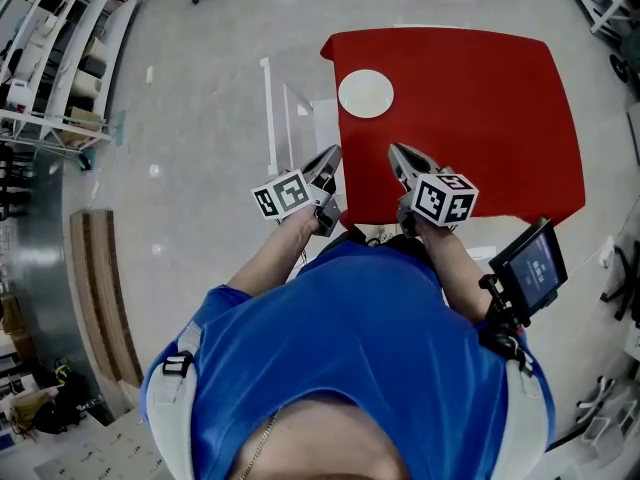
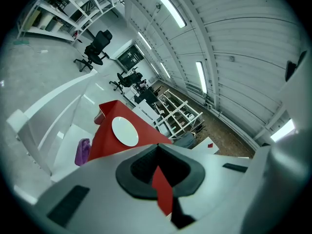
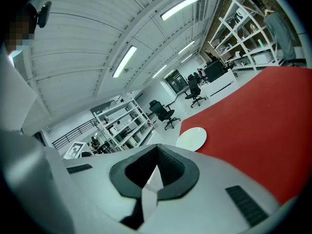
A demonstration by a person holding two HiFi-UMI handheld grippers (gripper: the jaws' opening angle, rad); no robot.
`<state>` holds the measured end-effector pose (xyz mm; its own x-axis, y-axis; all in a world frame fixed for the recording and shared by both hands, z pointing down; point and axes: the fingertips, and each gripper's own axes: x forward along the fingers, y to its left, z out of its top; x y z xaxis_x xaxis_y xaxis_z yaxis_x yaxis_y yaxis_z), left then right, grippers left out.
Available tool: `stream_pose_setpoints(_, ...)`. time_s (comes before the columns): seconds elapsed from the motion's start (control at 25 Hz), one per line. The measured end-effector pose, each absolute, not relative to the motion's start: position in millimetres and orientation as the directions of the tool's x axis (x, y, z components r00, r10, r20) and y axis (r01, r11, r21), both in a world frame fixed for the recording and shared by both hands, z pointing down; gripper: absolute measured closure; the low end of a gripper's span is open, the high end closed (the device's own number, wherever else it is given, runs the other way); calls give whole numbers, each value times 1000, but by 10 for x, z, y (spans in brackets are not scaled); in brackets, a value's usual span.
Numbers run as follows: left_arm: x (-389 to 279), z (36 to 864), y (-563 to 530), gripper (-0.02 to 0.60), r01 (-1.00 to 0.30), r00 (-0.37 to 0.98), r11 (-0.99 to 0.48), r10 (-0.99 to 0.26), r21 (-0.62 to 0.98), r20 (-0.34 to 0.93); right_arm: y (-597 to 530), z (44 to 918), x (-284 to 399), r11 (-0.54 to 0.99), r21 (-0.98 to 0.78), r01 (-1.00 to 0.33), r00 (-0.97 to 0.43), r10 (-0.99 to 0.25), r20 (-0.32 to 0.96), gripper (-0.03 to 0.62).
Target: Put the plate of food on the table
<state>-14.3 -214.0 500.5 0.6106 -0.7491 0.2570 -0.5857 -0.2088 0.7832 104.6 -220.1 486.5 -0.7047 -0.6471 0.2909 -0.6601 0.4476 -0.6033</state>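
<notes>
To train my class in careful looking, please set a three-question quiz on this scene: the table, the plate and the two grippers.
1. True or false: the round white plate lies on the red rectangular table.
2. Pick one: the plate looks A) piled with food, B) bare, C) broken in two.
3. Fill the blank: the fingers of the left gripper and the right gripper are both ____ (open or shut).

Key: 1 true; 2 B; 3 shut.
</notes>
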Motion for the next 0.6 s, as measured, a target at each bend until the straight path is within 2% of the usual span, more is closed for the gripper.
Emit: stream_pose_setpoints(0.6, -309, 4884, -2152, 574, -575, 640, -244, -728, 781, 244, -2134, 4762, 855, 440, -585, -681, -686, -663, 300, 592)
